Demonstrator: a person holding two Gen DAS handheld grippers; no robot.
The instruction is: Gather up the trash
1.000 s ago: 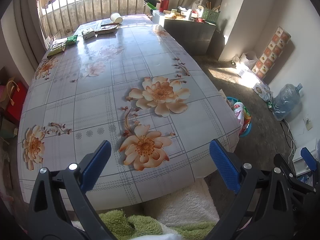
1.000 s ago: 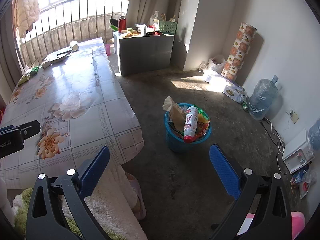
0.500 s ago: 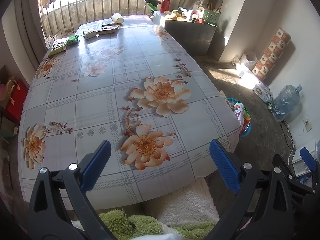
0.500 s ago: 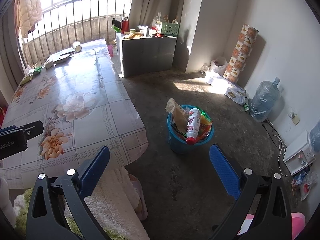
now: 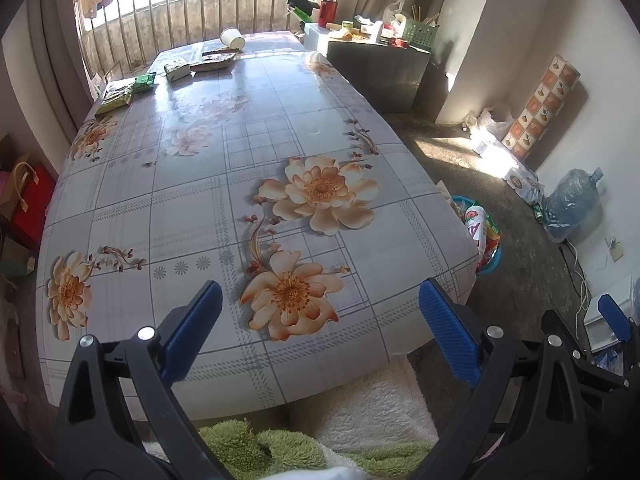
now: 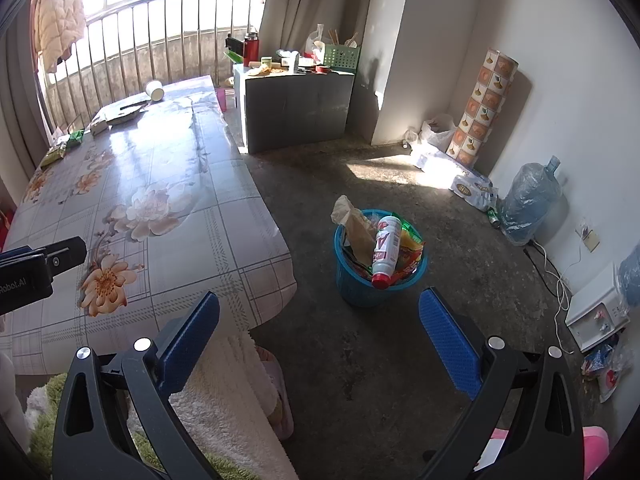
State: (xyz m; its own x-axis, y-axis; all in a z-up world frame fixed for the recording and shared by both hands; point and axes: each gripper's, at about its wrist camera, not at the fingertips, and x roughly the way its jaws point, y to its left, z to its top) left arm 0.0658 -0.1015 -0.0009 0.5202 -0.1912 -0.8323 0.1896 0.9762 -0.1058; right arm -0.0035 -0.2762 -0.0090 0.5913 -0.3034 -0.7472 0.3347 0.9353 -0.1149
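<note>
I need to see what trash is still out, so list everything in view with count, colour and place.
table: 1, pale floral cloth, centre
paper cup: 1, white, on its side at the table's far end
wrappers: several, green and tan, far end of the table
bin: 1, blue, on the floor beside the table, full
bottle: 1, white with red cap, upside down in the bin
cabinet: 1, grey, past the table, cluttered top
water jug: 1, blue, by the wall
left gripper: blue pads, open, empty
right gripper: blue pads, open, empty
</note>
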